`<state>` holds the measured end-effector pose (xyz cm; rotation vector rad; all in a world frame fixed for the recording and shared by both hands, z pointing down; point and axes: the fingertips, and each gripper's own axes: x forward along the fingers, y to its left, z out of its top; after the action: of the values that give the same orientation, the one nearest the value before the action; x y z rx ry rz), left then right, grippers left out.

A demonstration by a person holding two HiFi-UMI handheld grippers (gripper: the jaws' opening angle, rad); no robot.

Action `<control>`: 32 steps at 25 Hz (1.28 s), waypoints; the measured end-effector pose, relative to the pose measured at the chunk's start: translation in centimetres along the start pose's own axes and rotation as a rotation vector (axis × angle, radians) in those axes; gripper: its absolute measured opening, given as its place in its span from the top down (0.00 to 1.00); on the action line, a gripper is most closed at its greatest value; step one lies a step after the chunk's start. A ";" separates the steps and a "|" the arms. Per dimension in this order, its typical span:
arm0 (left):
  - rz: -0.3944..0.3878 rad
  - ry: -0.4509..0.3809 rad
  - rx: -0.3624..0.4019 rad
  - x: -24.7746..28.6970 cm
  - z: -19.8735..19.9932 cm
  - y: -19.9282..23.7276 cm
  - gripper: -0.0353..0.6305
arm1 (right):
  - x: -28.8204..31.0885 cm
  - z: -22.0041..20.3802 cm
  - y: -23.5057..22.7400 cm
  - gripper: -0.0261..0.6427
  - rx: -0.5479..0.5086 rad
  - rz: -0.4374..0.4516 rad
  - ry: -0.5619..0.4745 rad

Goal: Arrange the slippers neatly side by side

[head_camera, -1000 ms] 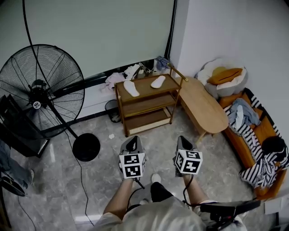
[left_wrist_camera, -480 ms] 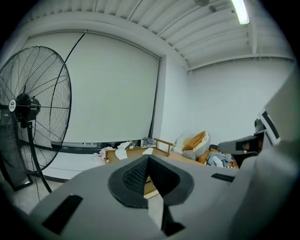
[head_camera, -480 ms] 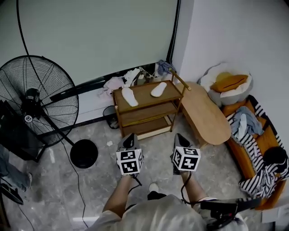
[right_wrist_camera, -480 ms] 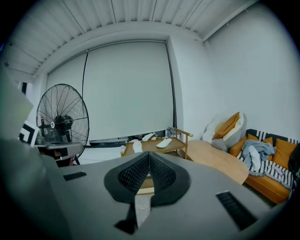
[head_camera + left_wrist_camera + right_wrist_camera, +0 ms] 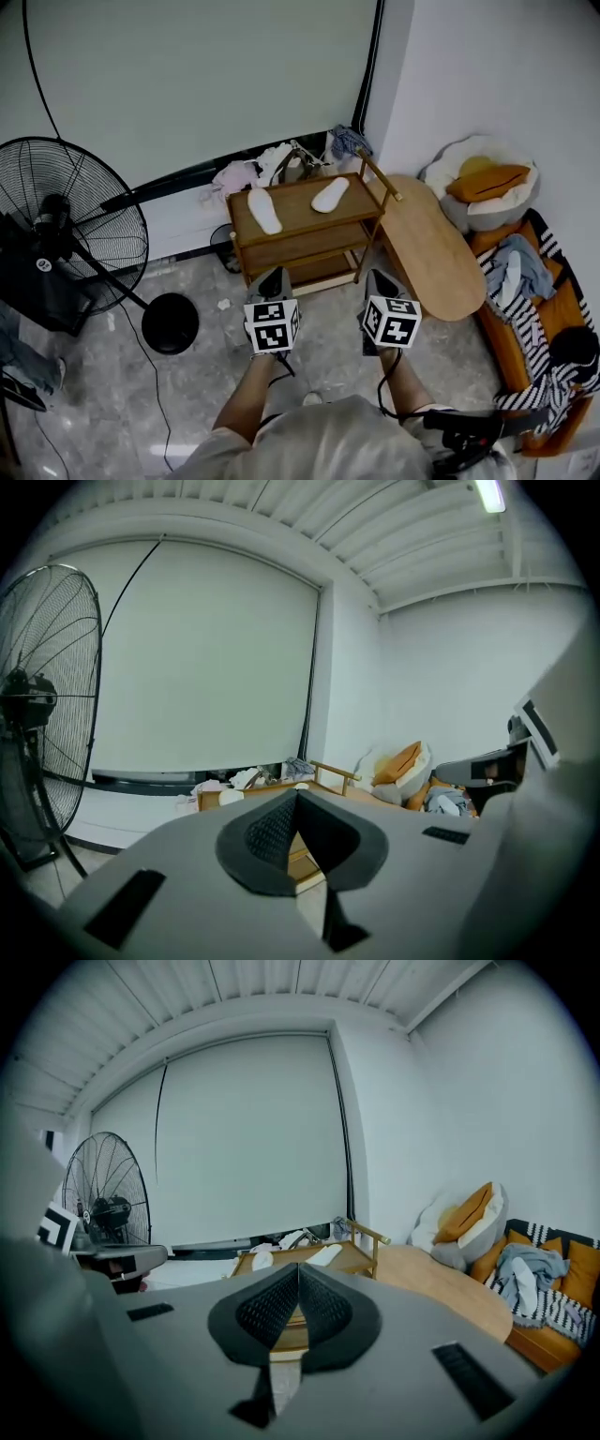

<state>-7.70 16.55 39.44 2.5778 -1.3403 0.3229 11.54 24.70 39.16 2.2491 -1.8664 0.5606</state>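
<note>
Two white slippers lie apart and at different angles on the top shelf of a wooden rack (image 5: 305,246): the left slipper (image 5: 264,210) and the right slipper (image 5: 329,195). My left gripper (image 5: 273,276) and right gripper (image 5: 378,277) hang side by side in front of the rack, above the floor, short of the slippers. Both are shut with nothing between the jaws. The right gripper view looks over its closed jaws (image 5: 298,1267) at both slippers (image 5: 262,1259) (image 5: 324,1254). In the left gripper view the shut jaws (image 5: 296,794) cover most of the rack.
A big standing fan (image 5: 75,225) with a round base (image 5: 170,323) is at the left. An oval wooden table (image 5: 431,246) stands right of the rack, with a sofa strewn with clothes (image 5: 530,309) beyond. Crumpled clothes (image 5: 281,164) lie behind the rack.
Both grippers and the head view have come forward toward the rack, which now sits closer to the grippers. The jaws stayed shut and the slippers have not moved.
</note>
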 end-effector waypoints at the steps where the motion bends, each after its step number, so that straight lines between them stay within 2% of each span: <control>1: 0.004 0.000 0.005 0.8 0.3 0.0 0.94 | 0.8 0.3 -0.4 0.91 0.004 0.004 0.001; 5: 0.002 -0.002 0.008 3.6 1.0 -0.7 0.94 | 3.2 1.0 -2.0 0.91 0.005 0.019 0.009; 14: 0.000 0.047 0.042 7.2 -0.2 -1.6 0.94 | 6.7 0.6 -3.9 0.91 0.041 0.036 0.041; 20: -0.001 0.049 0.057 10.8 -0.1 -0.4 0.94 | 10.0 0.0 -4.6 0.91 0.063 0.028 0.063; 32: -0.026 0.020 0.052 22.8 4.6 4.2 0.94 | 21.5 5.9 -4.8 0.91 0.021 -0.001 0.061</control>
<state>2.09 -4.83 42.12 2.6249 -1.3080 0.3827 20.44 4.00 42.60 2.2200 -1.8392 0.6441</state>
